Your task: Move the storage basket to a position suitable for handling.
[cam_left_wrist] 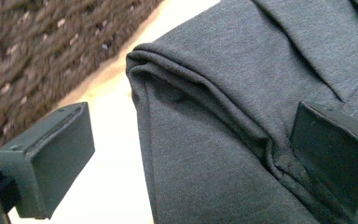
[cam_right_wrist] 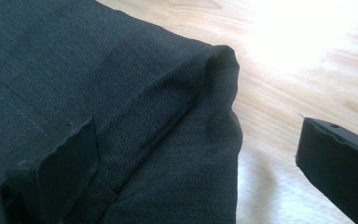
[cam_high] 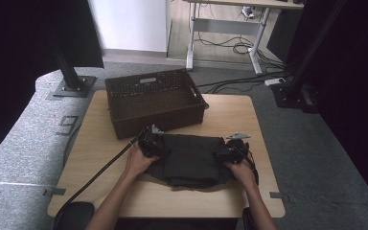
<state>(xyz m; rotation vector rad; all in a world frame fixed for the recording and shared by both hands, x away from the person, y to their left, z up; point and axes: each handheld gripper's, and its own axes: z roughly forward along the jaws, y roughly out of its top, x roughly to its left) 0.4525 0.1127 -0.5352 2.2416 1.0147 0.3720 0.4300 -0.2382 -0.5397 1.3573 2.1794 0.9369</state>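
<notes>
You can read just one mark: a grey digit 9 on the floor carpet, left of the table's far-left corner. You'll find no legible writing on anything else in these views.

obstacle: wicker basket just behind folded garment | free: bare table front, sides

- A light wooden table stands on grey carpet.
- A white-legged desk stands well behind, cables trailing beneath it.
</notes>
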